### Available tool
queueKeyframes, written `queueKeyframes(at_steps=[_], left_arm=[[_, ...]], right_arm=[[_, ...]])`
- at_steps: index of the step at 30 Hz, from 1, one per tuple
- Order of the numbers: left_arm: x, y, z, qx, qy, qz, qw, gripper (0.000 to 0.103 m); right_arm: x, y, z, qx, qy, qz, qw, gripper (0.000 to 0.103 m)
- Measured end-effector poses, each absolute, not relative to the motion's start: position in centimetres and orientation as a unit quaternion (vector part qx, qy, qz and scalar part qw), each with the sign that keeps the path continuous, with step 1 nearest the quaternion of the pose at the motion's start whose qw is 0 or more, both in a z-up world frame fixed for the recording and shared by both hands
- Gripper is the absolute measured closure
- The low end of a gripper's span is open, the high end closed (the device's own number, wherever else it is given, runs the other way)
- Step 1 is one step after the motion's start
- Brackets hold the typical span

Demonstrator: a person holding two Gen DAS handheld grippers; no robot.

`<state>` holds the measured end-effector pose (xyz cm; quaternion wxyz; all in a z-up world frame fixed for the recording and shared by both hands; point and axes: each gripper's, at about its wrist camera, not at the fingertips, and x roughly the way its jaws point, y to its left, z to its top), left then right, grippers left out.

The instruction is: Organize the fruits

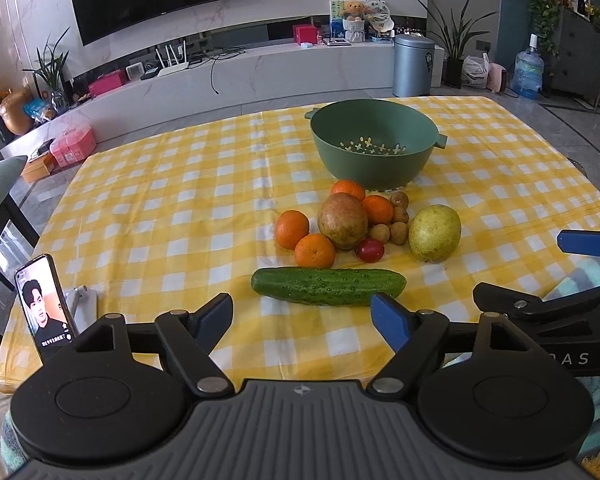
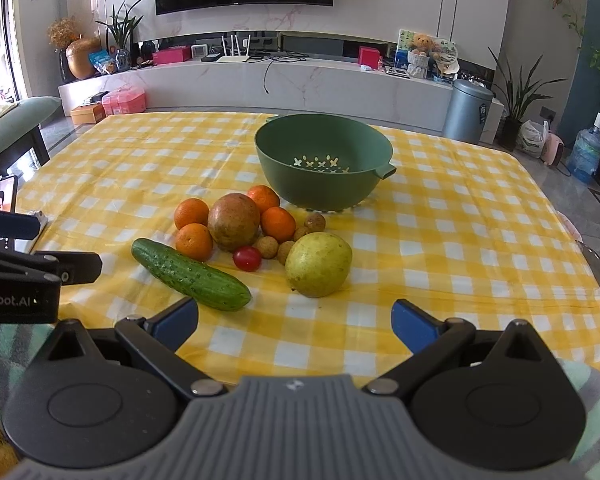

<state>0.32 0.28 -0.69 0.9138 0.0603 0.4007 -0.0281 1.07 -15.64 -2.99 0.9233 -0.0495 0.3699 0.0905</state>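
From the left wrist we saw our left tool point(image 1: 302, 314) hanging low over the near edge of the counter point(image 1: 160, 184), its blue fingers spread wide with nothing between them. Just beyond lay the cucumber point(image 1: 328, 286), crosswise on the yellow checked cloth. Behind it the fruit sat in a tight cluster: four oranges point(image 1: 314, 250) around a brownish round fruit point(image 1: 342, 221), a small red tomato point(image 1: 369, 250) at the front, a few longans point(image 1: 399, 224) to the right, and a green pear point(image 1: 435, 233) touching that group. The green colander point(image 1: 374, 142) stood empty just past the pile. A phone point(image 1: 45, 306) stood upright at the left edge, and the right tool point(image 1: 580, 268) poked in from the right.

Over on the right wrist, our right tool point(image 2: 294, 320) was also spread wide and empty, above the near cloth. Here the cucumber point(image 2: 191, 274) ran diagonally, its far end close to an orange point(image 2: 194, 242), though we couldn't tell whether they touched. The pear point(image 2: 318, 264) lay nearest the tool, the tomato point(image 2: 247, 258) between cucumber and pear, and the colander point(image 2: 324, 160) behind.
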Motion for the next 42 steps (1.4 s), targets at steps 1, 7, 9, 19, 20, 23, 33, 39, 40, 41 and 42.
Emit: queueKeyframes(at_steps=[1,7,9,19,20,23,33,39,40,41,42], left_arm=[[0.35,0.28,-0.72,0.06,0.4,-0.028,0.914,0.011],[0.27,0.12,-0.84,0.064,0.402,-0.031,0.913,0.011],[0.24,0.03,-0.9,0.064,0.402,-0.031,0.913,0.011],[0.2,-0.1,-0.92,0.063,0.402,-0.035,0.913,0.011],[0.17,-0.14,-0.93,0.063,0.402,-0.035,0.913,0.011],[0.19,-0.11,-0.92,0.064,0.402,-0.035,0.913,0.011],[0.14,-0.28,-0.88,0.064,0.402,-0.037,0.913,0.011],[0.33,-0.39,-0.91,0.063,0.406,-0.039,0.911,0.011],[0.46,-0.3,-0.95,0.063,0.406,-0.039,0.911,0.011],[0.53,-0.24,-0.97,0.063,0.407,-0.04,0.91,0.011],[0.63,-0.17,-0.98,0.061,0.408,-0.039,0.91,0.011]], right_arm=[[1.07,-15.63,-3.0,-0.049,0.37,0.09,0.923,0.004],[1.02,-15.68,-3.13,-0.044,0.375,0.095,0.921,0.004],[1.02,-15.74,-3.13,-0.044,0.375,0.094,0.921,0.004],[0.97,-15.41,-3.28,-0.049,0.377,0.095,0.92,0.004],[0.96,-15.4,-3.3,-0.049,0.377,0.095,0.92,0.004],[0.94,-15.35,-3.34,-0.05,0.378,0.094,0.92,0.004],[0.95,-15.33,-3.37,-0.049,0.378,0.095,0.92,0.004],[1.16,-15.42,-3.53,-0.047,0.382,0.094,0.918,0.004],[1.22,-15.41,-3.58,-0.047,0.383,0.094,0.918,0.004],[1.26,-15.43,-3.61,-0.046,0.383,0.095,0.918,0.004],[1.3,-15.44,-3.66,-0.046,0.384,0.095,0.917,0.004]])
